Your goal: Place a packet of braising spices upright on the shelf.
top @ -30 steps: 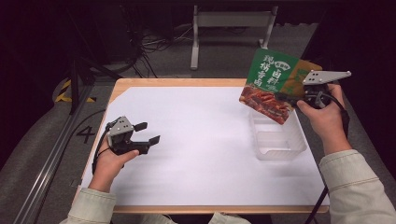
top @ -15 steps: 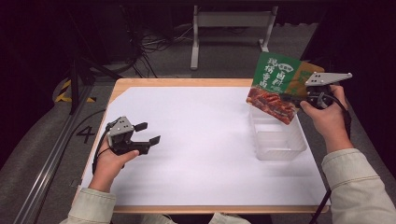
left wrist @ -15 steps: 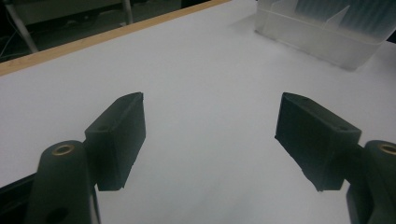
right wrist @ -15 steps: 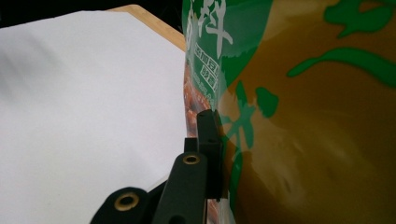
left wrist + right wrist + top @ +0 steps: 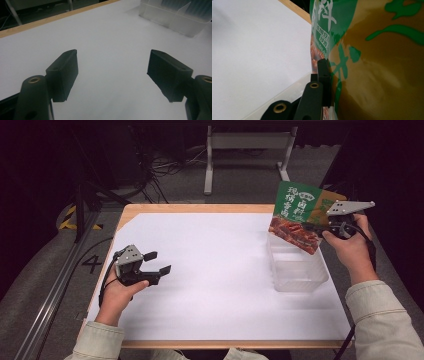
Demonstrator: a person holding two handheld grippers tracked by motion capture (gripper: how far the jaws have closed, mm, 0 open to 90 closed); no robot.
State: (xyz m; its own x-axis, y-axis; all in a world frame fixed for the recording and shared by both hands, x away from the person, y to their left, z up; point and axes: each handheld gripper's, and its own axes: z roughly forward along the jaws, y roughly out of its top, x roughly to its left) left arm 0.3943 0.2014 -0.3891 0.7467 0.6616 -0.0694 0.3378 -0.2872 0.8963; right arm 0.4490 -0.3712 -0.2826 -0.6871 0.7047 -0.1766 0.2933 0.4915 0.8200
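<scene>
Right tongs point(image 5: 314, 226) clamped on food pouch point(image 5: 295, 216), poised over clear bin point(image 5: 297, 267) at 3 o'clock, likely for loading | left tongs point(image 5: 156, 262) apart, idle at 8 o'clock

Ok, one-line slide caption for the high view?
Right hand-held gripper holds a green snack pouch above a clear bin; left hand-held gripper open.

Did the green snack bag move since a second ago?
Yes. The green snack bag, held by the right tongs, has drifted right and a little lower, judged against the clear container, which stayed put.
</scene>
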